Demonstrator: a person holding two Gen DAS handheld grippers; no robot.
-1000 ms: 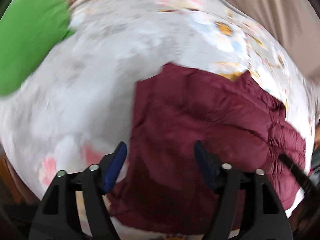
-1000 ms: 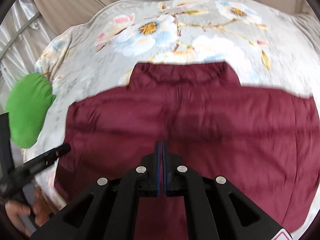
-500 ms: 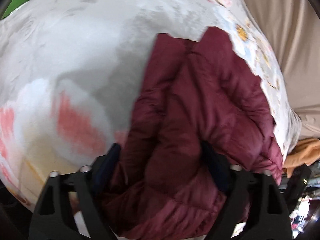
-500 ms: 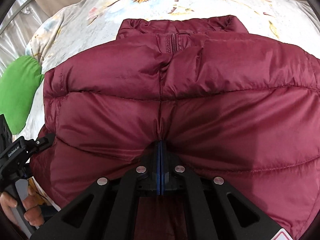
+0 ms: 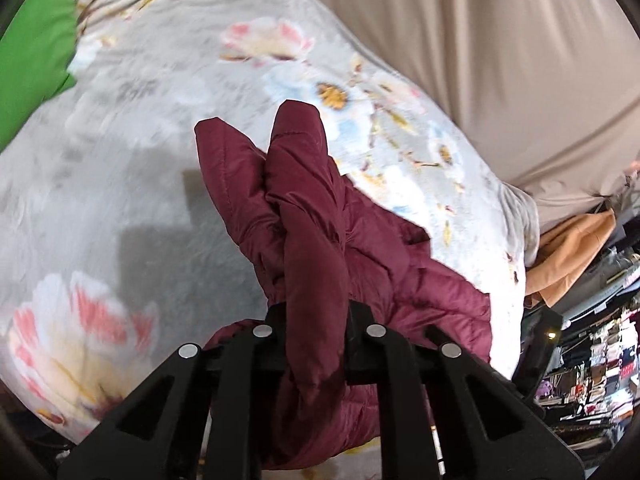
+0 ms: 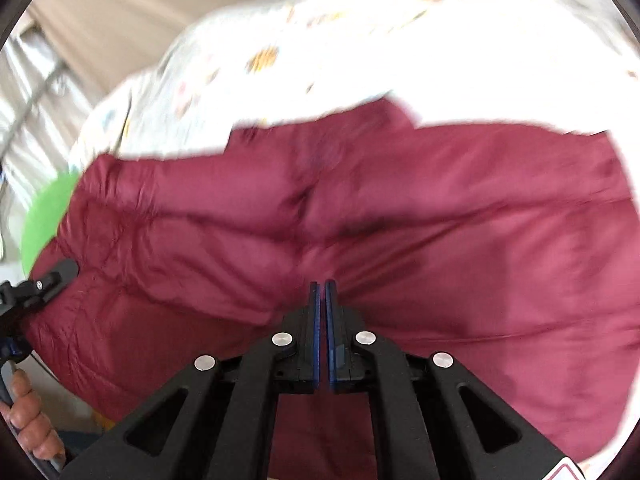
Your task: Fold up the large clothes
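The dark red puffer jacket (image 6: 360, 220) lies spread on the flowery blanket (image 5: 132, 160), close to a green pillow (image 5: 32, 52). The left gripper (image 5: 316, 344) has just squeezed its jaws together on a bunched fold of the jacket's edge. The right gripper (image 6: 322, 300) has its jaws pressed together at the jacket's bottom edge, but whether cloth is caught between them cannot be told.

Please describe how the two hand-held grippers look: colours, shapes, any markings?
Both are black plastic with triangular cut-outs and round silver bolt heads. The right hand-held gripper has blue pads and a red-edged sticker at its corner. The left hand-held gripper looks alike.
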